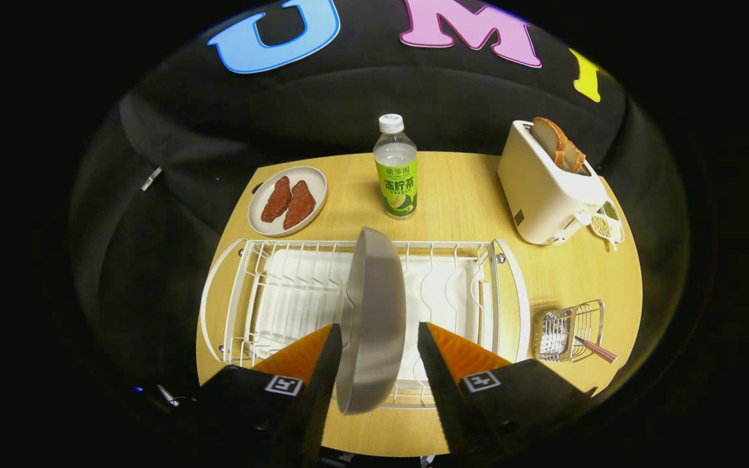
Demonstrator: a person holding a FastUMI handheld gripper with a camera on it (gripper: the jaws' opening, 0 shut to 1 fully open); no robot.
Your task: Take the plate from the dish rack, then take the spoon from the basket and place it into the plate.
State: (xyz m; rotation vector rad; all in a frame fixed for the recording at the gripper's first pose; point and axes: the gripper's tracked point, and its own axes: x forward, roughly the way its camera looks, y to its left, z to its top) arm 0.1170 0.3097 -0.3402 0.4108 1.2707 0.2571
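Gripper view: my gripper straddles the grey plate standing edge-on in the dish rack; fingers apparently not yet pressing it.

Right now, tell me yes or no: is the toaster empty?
No, bread slices stick out of the top of the toaster, while the gripper straddles the plate with its fingers open.

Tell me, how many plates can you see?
2. A grey plate stands on edge in the dish rack, between the open gripper fingers. Another plate, holding red food, sits beyond the rack, beside the bottle.
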